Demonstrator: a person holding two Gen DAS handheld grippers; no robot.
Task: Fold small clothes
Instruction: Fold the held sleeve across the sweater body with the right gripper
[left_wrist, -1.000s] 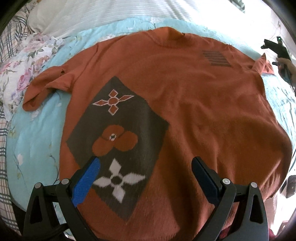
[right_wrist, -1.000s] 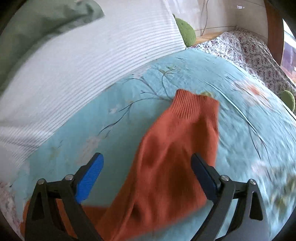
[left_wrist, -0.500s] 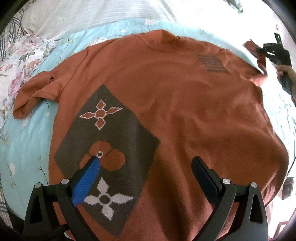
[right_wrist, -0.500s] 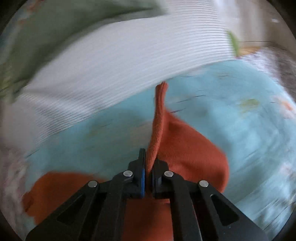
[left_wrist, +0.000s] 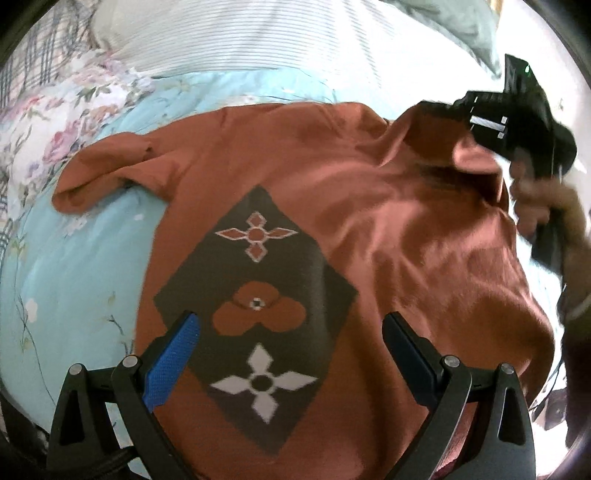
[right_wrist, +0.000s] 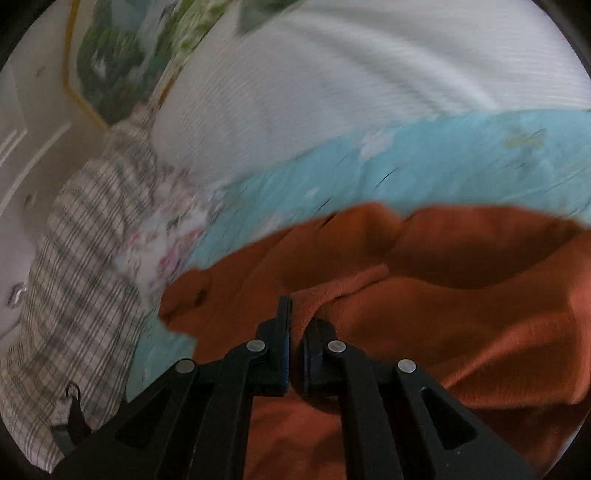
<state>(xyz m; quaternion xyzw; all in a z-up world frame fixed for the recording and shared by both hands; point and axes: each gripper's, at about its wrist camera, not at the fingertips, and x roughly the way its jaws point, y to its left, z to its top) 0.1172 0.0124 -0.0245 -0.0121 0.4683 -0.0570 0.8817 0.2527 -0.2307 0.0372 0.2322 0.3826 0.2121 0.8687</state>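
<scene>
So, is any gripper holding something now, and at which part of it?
The right gripper is shut on the orange sweater, pinching its sleeve. The left gripper is open above the sweater and holds nothing.

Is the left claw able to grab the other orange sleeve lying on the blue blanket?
Probably yes: the left claw is open and empty, and the orange sweater's sleeve lies uncovered on the blue floral blanket.
</scene>
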